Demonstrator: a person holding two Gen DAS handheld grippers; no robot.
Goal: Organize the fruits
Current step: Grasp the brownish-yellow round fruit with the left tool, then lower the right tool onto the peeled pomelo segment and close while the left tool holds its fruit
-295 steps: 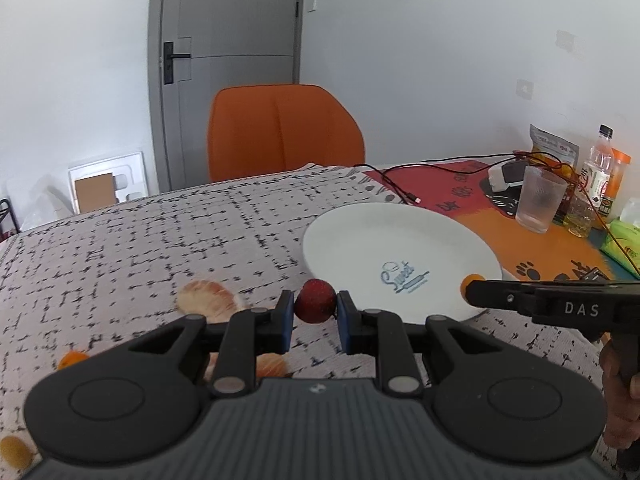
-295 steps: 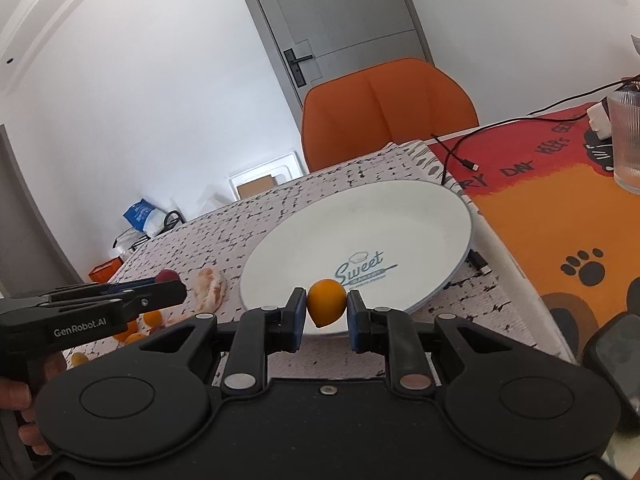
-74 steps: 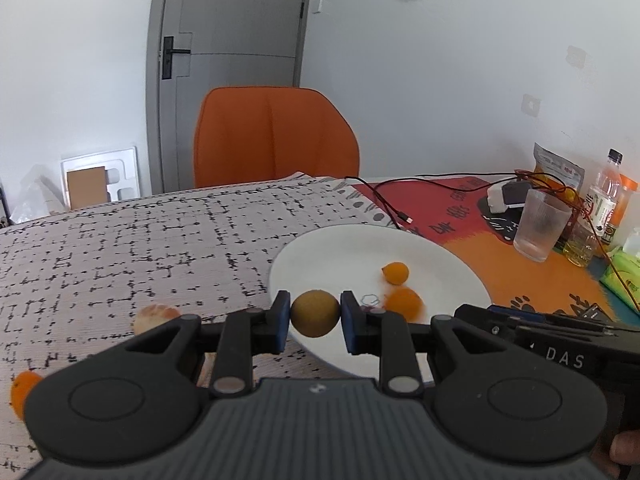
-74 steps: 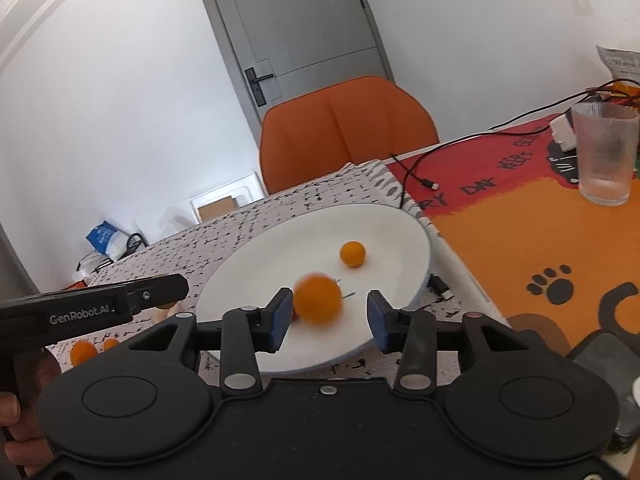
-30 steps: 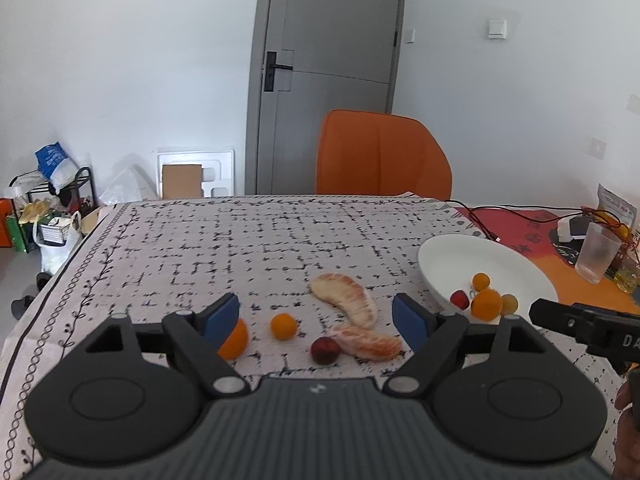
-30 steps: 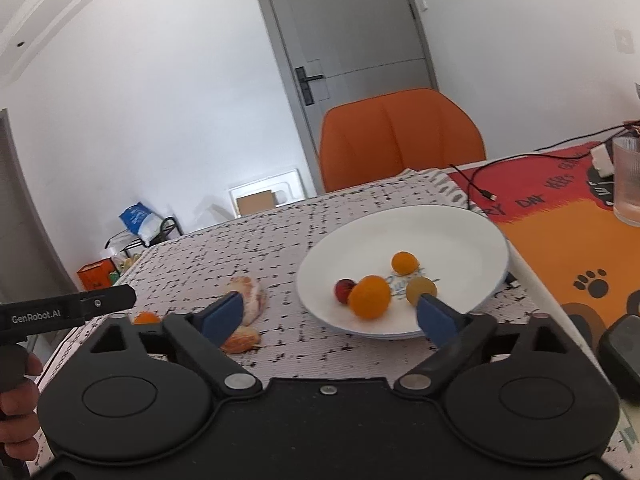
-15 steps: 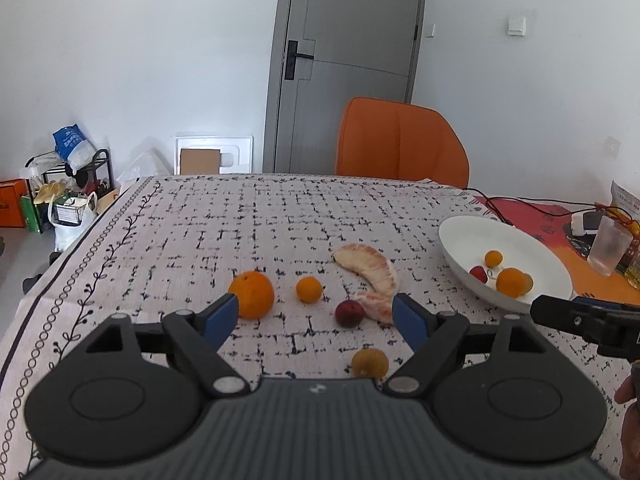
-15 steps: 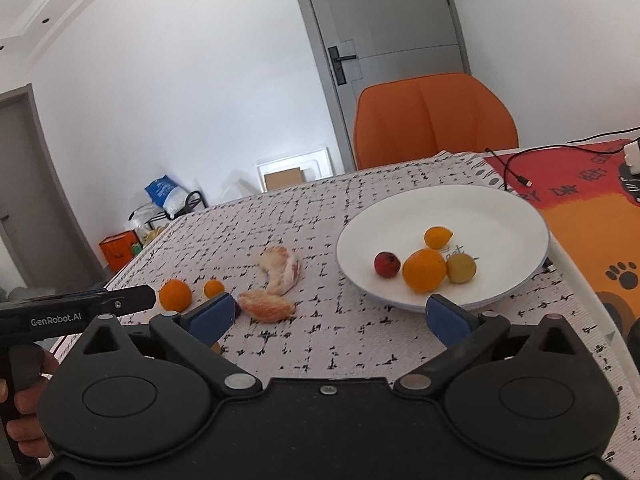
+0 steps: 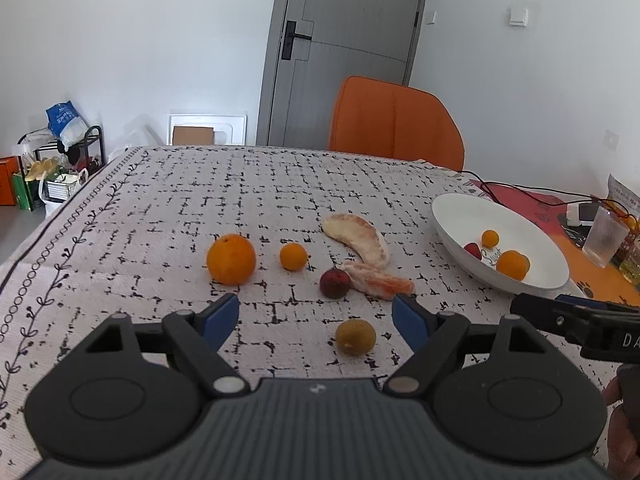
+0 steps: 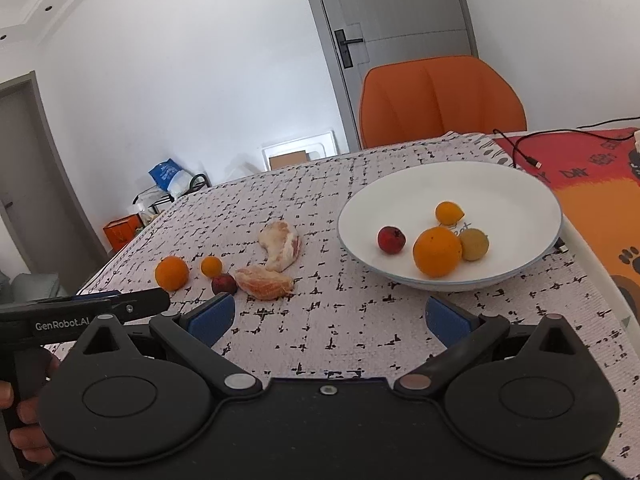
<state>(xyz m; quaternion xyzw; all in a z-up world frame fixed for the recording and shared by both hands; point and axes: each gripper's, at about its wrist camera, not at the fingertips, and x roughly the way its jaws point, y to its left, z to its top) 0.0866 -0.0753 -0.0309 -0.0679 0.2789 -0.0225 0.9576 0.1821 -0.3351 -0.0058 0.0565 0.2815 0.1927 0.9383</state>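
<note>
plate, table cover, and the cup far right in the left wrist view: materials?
Plate: looks like glazed ceramic, glossy white with a printed logo; melamine is possible.
Table cover: woven fabric, matte, fine weave texture under a black dash print.
Cup: clear ribbed plastic or glass; see-through with vertical ridges, too small to settle which.

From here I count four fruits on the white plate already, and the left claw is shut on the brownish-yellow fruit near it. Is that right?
Not quite. The white plate does hold four fruits, but the left claw is open and empty. The brownish-yellow fruit lies on the tablecloth between its spread fingers, untouched. The left wrist view shows this.
</note>
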